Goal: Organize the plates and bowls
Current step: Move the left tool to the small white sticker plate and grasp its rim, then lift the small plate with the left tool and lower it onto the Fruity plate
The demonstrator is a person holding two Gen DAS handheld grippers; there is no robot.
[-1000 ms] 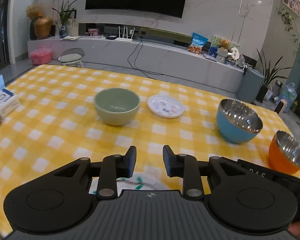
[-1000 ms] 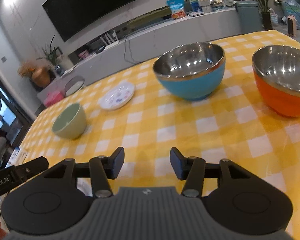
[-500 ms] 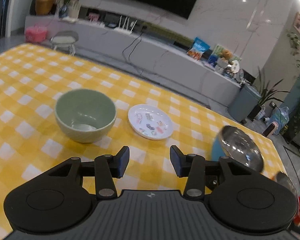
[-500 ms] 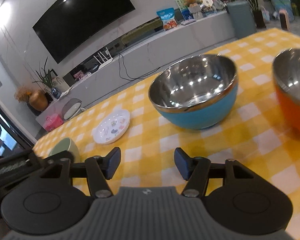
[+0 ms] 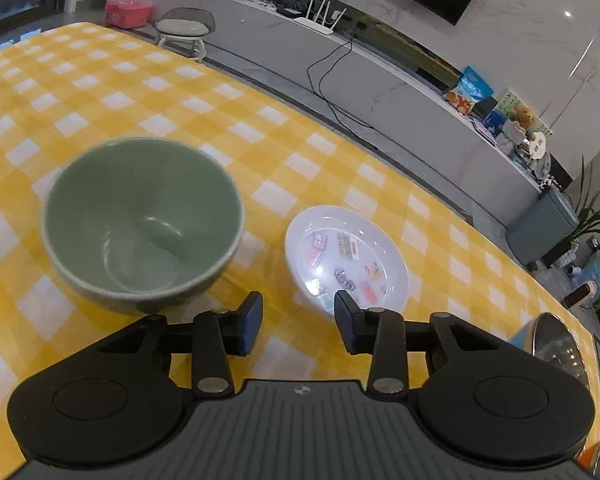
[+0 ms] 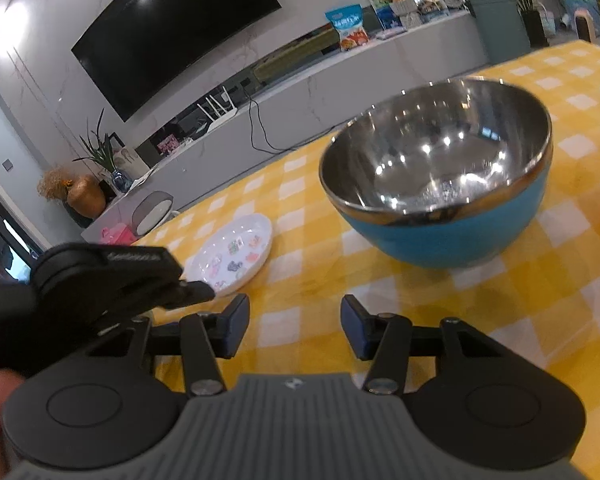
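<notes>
A green ceramic bowl (image 5: 142,220) stands on the yellow checked table (image 5: 80,92), just ahead and left of my open, empty left gripper (image 5: 298,326). A small white plate with stickers (image 5: 346,256) lies ahead and right of it, close to the right finger; the plate also shows in the right wrist view (image 6: 232,260). A blue bowl with a steel inside (image 6: 440,176) stands ahead and right of my open, empty right gripper (image 6: 294,328). Its edge shows in the left wrist view (image 5: 556,344). The left gripper's body (image 6: 108,276) appears at left in the right wrist view.
An orange sliver, perhaps another bowl (image 5: 592,456), is at the lower right of the left wrist view. Beyond the table's far edge stand a stool (image 5: 184,30), a long grey TV bench (image 5: 380,76) and a grey bin (image 5: 540,224).
Both grippers have moved forward over the table. The green bowl and plate are much nearer the left gripper, the blue bowl nearer the right. Both jaws stay open.
</notes>
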